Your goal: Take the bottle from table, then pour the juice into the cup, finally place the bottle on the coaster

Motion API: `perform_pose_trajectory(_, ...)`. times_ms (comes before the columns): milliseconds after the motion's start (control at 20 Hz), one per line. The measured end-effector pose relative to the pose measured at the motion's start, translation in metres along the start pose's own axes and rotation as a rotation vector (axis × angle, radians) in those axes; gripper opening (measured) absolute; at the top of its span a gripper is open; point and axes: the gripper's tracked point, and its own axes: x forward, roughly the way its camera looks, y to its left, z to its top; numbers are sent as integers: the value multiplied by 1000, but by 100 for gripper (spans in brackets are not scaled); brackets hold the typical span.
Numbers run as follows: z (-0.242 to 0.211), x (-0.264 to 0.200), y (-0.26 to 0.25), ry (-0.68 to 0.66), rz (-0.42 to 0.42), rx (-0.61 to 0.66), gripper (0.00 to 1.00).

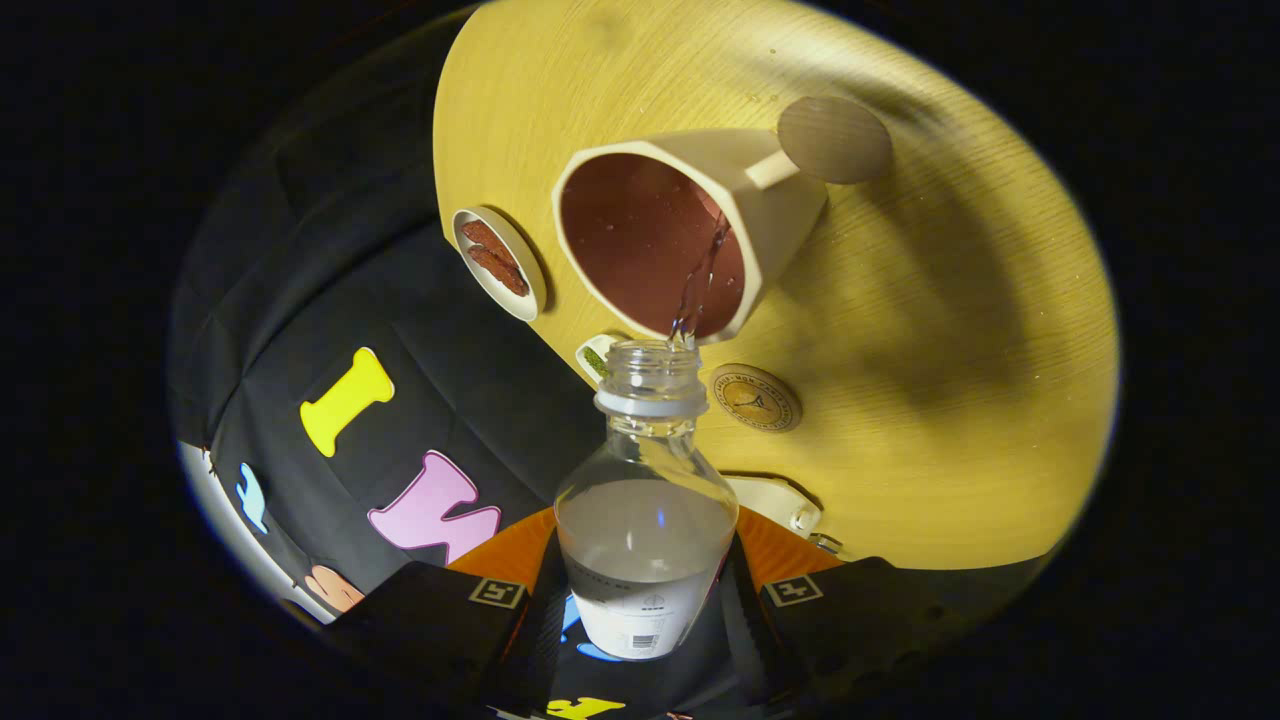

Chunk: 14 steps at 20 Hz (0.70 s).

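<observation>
Bottle: base hidden between the gripper fingers, label print too small to tell. Fingers: tips only, the rest cut off. Cup: base out of sight, handle partly behind a round brown disc. Small white item by the bottle mouth: mostly hidden, kind unclear. White object behind the bottle: partly covered, unidentifiable. Coaster: emblem too small to read. Dish: reddish contents unclear.
</observation>
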Motion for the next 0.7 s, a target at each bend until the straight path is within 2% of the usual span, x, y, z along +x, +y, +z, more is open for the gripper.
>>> perform_pose_trajectory(500, 4, -6, 22, 5, 45, 148, 71)
perform_pose_trajectory(700, 8, -13, 35, -2, 94, 244, 71)
